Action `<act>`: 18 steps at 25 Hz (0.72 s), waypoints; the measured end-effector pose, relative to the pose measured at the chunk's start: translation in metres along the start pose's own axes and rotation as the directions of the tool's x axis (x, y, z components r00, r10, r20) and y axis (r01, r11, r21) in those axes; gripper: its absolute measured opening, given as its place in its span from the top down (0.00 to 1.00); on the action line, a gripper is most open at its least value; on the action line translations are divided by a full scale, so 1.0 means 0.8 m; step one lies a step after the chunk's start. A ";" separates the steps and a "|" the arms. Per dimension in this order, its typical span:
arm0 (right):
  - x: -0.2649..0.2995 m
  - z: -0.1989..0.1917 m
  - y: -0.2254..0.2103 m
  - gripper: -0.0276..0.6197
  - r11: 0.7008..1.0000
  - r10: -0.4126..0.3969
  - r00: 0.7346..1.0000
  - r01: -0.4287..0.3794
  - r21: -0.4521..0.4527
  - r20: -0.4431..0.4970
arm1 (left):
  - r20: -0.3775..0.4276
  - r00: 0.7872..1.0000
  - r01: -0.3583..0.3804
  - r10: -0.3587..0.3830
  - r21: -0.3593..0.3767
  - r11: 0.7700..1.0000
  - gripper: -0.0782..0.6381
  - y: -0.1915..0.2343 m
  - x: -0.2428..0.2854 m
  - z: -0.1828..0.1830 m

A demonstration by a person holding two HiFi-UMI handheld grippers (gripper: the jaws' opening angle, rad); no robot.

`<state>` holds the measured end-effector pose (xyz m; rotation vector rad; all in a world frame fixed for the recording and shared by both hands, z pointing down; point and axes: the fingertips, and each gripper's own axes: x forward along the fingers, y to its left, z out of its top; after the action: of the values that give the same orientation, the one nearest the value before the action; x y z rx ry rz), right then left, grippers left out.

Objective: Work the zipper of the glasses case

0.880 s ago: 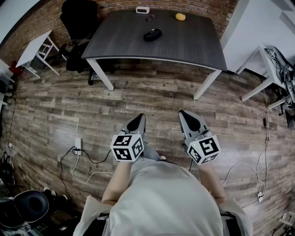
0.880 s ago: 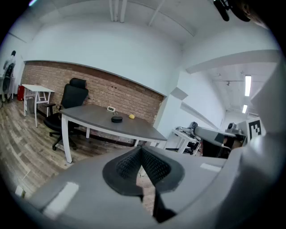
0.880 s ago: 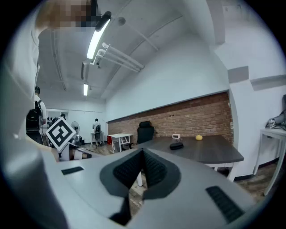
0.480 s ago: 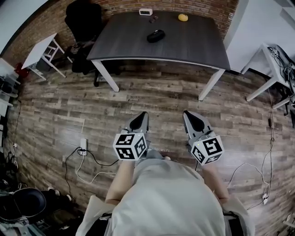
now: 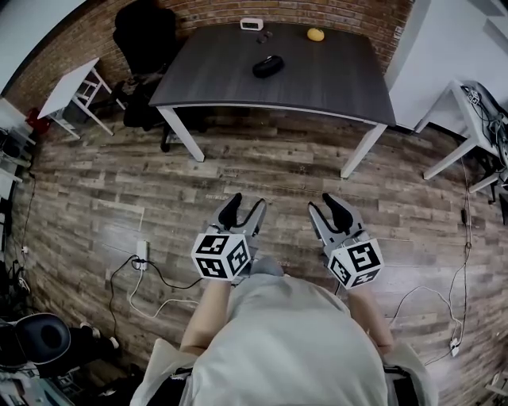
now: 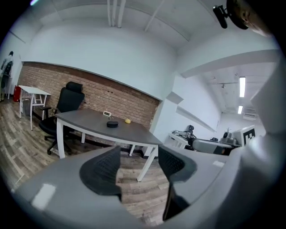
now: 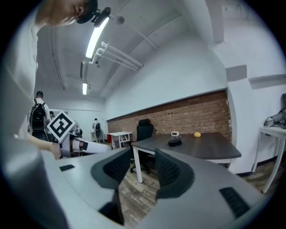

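Note:
The black glasses case [image 5: 267, 66] lies on the dark grey table [image 5: 214, 79] across the room, far from both grippers. It shows small in the left gripper view [image 6: 112, 124] and in the right gripper view [image 7: 174, 142]. My left gripper [image 5: 244, 208] [image 6: 139, 161] hangs over the wood floor in front of the person's body, open, with nothing between its jaws. My right gripper [image 5: 327, 208] [image 7: 143, 167] is beside it at the same height, its jaws a narrower gap apart, also empty.
On the table's far side are a yellow round fruit [image 5: 315, 34], a small white clock [image 5: 251, 23] and a small dark object [image 5: 266, 35]. A black office chair [image 5: 143, 32] stands at the table's left. White side tables [image 5: 67, 83] [image 5: 476, 103] flank the room. Cables [image 5: 135, 266] lie on the floor.
Both grippers' jaws have parted from a shut tip to a visible gap. The person has moved slightly, and the table sits a little differently in the head view.

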<state>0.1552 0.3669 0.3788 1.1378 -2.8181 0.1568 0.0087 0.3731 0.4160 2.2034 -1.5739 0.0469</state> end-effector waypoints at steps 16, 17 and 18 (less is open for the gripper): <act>0.083 -0.018 -0.051 0.23 0.997 0.053 0.998 -0.051 0.055 -0.031 | 0.007 1.000 -0.009 0.009 -0.043 0.999 0.25 0.053 0.074 0.017; 0.097 -0.019 -0.058 0.23 0.997 0.055 0.998 -0.053 0.058 -0.036 | 0.008 1.000 -0.009 0.010 -0.044 0.999 0.25 0.062 0.087 0.021; 0.112 -0.021 -0.065 0.23 0.996 0.060 0.997 -0.057 0.065 -0.041 | 0.008 1.000 -0.010 0.010 -0.045 0.999 0.25 0.073 0.101 0.025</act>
<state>0.1278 0.2704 0.4099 1.0506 -2.8286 0.2745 -0.0197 0.2783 0.4387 2.1642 -1.5752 0.0048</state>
